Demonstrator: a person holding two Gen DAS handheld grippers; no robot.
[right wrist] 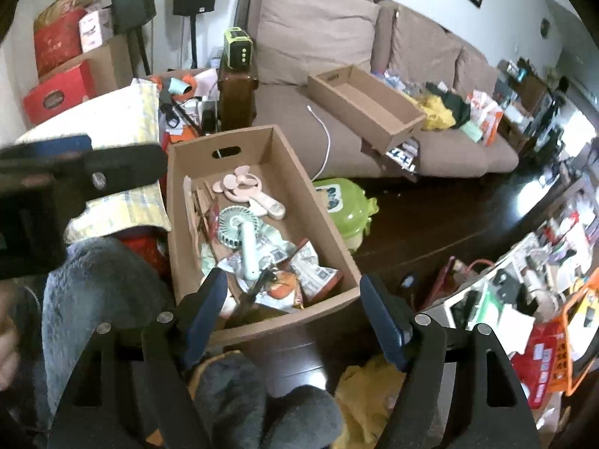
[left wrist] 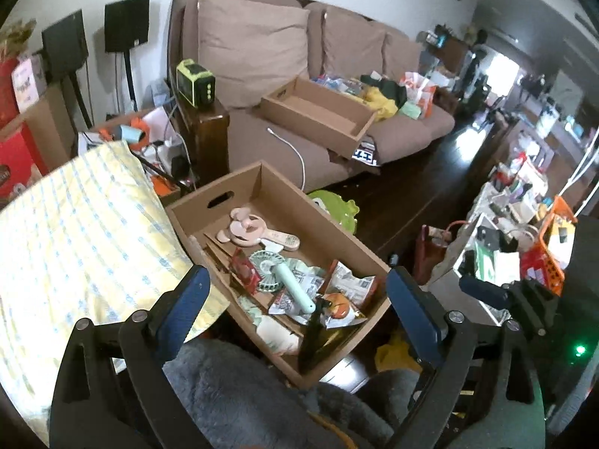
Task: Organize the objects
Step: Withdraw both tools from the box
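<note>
An open cardboard box [left wrist: 239,187] [right wrist: 254,142] stands on the dark floor in front of a sofa. Inside lie a pink hand fan [left wrist: 247,228] [right wrist: 243,183], a mint hand fan [left wrist: 288,280] [right wrist: 247,239], several snack packets [left wrist: 352,284] [right wrist: 314,269] and a dark pouch [left wrist: 318,333]. My left gripper [left wrist: 297,275] hangs open above the box's near end, nothing between its blue pads. My right gripper [right wrist: 294,280] is open over the same end, also with nothing in it. Each gripper shows at the edge of the other's view: the right gripper [left wrist: 483,292], the left gripper [right wrist: 75,149].
A second, empty cardboard box [left wrist: 318,112] [right wrist: 367,101] sits on the brown sofa [left wrist: 254,45] beside a clutter of bags. A yellow checked pillow [left wrist: 75,224] lies left, a green toy [right wrist: 344,202] right of the box, a crowded low table [right wrist: 524,292] far right. Grey fuzzy fabric [left wrist: 232,381] fills the foreground.
</note>
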